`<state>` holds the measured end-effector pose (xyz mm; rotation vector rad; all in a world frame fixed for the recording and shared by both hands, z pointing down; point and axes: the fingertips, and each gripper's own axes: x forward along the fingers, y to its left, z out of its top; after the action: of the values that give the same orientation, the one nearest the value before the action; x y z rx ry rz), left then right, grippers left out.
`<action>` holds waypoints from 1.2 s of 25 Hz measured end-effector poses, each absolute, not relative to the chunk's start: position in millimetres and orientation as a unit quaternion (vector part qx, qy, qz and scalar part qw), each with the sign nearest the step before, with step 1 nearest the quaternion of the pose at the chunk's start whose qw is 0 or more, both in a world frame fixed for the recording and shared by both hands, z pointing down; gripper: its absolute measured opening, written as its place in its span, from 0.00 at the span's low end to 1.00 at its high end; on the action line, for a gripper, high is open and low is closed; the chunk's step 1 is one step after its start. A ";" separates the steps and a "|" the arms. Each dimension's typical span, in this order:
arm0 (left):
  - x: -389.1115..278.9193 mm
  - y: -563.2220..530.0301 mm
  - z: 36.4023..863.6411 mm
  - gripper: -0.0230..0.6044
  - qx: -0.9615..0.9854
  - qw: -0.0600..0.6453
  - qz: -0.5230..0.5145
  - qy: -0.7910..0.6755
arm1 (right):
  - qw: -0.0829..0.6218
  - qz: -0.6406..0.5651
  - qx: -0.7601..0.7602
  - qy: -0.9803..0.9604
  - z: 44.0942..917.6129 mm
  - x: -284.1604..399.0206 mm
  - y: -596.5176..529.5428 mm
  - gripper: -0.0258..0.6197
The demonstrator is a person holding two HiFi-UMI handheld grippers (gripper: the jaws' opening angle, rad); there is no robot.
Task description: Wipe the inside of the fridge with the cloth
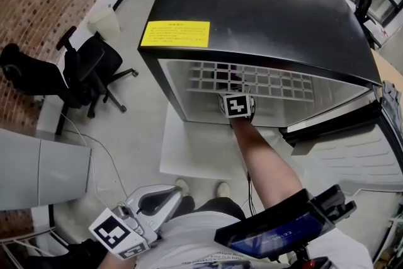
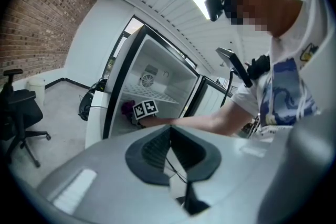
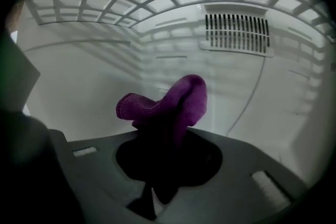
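Observation:
The black mini fridge [image 1: 264,3] stands open, with its door [image 1: 352,154] swung out to the right. My right gripper [image 1: 237,105] reaches into the cavity under the white wire shelf [image 1: 252,79]; only its marker cube shows from the head. In the right gripper view, the gripper [image 3: 167,136] is shut on a purple cloth [image 3: 168,105], which bunches up in front of the white back wall [image 3: 105,86] near the vents [image 3: 237,32]. My left gripper [image 1: 165,193] hangs low by my body, shut and empty [image 2: 170,131]. From there the cloth [image 2: 127,108] shows inside the fridge.
A black office chair [image 1: 82,69] and a white bin [image 1: 104,19] stand left of the fridge by the brick wall. The fridge sits on a white base [image 1: 189,148]. A dark device [image 1: 277,230] juts out at my chest.

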<state>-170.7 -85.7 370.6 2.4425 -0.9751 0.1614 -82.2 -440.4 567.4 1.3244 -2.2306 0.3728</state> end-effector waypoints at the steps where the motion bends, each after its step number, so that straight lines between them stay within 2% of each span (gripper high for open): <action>1: -172.2 -85.3 371.2 0.04 0.896 0.251 0.059 -0.361 | 0.257 0.139 0.482 -0.826 566.8 -89.9 -439.3 0.13; 8: -181.4 -83.4 372.6 0.04 0.894 0.244 0.068 -0.369 | 0.240 0.157 0.431 -0.855 566.9 -131.2 -429.5 0.13; 11: -181.1 -82.9 373.2 0.04 0.896 0.243 0.068 -0.366 | 0.235 0.153 0.432 -0.857 563.2 -128.1 -425.9 0.13; 16: -169.0 -84.7 372.6 0.04 0.906 0.243 0.069 -0.341 | 0.244 0.129 0.470 -0.839 555.7 -87.0 -422.9 0.13; 23: -137.2 -91.5 373.4 0.04 0.924 0.239 0.072 -0.291 | 0.257 0.078 0.544 -0.795 536.2 8.0 -421.5 0.13; 30: -115.8 -92.8 370.8 0.04 0.933 0.237 0.074 -0.261 | 0.277 0.092 0.607 -0.739 546.7 85.0 -409.2 0.13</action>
<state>-115.8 -92.8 370.8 2.5570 -0.7168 0.2017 85.0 -409.2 546.7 1.6294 -1.9857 0.2465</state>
